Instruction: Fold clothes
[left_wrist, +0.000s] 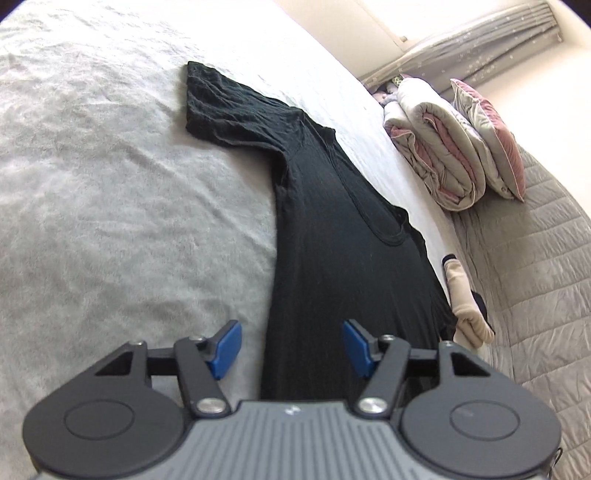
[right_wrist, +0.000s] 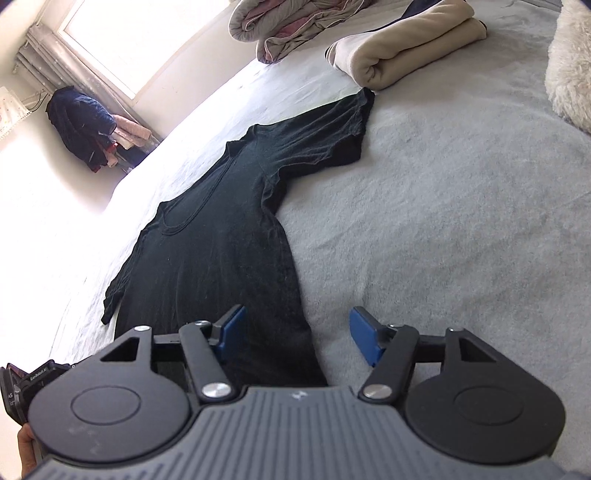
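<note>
While the black T-shirt (left_wrist: 325, 229) lay flat across the grey bed (left_wrist: 110, 184), its collar toward the far edge:
Left gripper (left_wrist: 291, 347): fingers apart, straddling one side edge of the shirt, clamping nothing.
Right gripper (right_wrist: 297, 338): fingers apart over the opposite side edge, empty.
Folded beige garment (right_wrist: 399, 55): just beyond one sleeve.
</note>
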